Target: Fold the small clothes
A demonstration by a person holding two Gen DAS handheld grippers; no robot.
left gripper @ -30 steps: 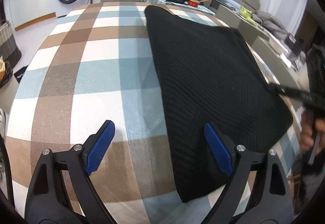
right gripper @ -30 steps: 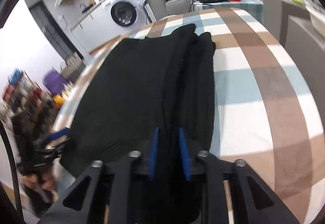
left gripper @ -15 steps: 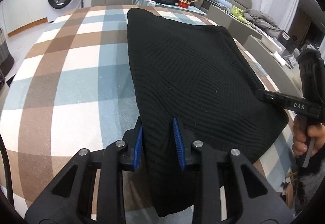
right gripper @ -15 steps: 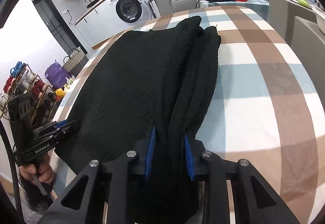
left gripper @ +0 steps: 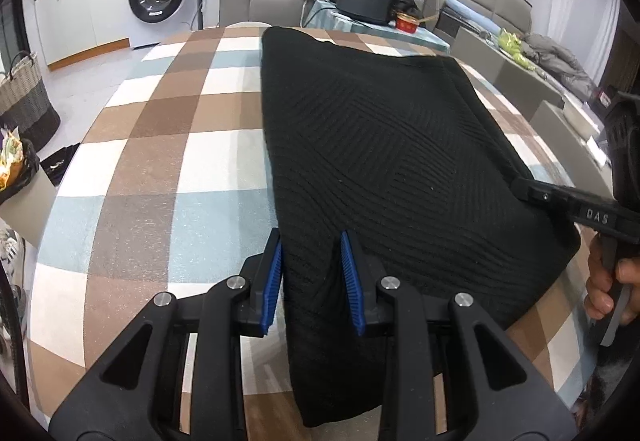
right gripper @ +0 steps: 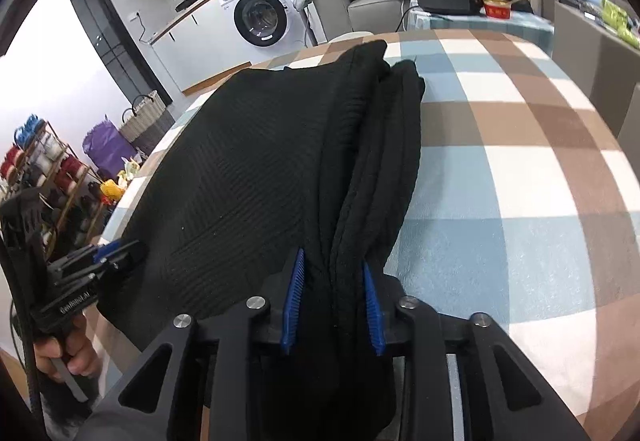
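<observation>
- Left tongs (left gripper: 312, 277), wide open a second ago, now pinch the near-left hem of the sweater (left gripper: 380, 145).
- Right tongs (right gripper: 332, 301) hold the bunched near-right edge, jaws easing apart.
- Both corners caught on the tabletop (left gripper: 160, 169): fold can likely start.

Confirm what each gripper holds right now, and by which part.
Both hold the black knit garment at its near edge: left gripper pinches the near left corner; right gripper, jaws opening, has the bunched near right edge between its pads.
</observation>
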